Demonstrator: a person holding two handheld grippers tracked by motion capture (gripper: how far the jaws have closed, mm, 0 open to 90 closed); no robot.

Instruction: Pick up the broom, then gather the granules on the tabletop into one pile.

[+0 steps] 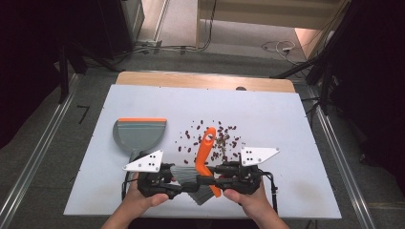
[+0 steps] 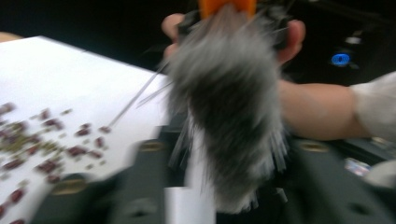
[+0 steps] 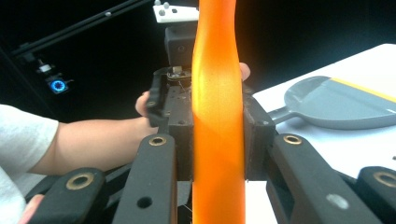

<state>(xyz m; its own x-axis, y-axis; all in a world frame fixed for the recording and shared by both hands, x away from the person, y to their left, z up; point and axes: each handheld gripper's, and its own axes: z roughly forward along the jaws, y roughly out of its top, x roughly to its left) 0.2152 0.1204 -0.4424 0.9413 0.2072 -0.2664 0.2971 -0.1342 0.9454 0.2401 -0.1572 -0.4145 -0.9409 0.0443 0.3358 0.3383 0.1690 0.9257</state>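
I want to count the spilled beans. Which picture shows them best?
The high view: the beans lie scattered across the white table, all in sight beside the orange brush. The left gripper view shows some at its left edge, blurred. In the right gripper view the brush handle fills the middle and I can make out no beans.

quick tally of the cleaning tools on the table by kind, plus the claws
brush: 1
dustpan: 1
claws: 2, left claw, right claw
total: 4
The scattered beans are too many and too small to count.
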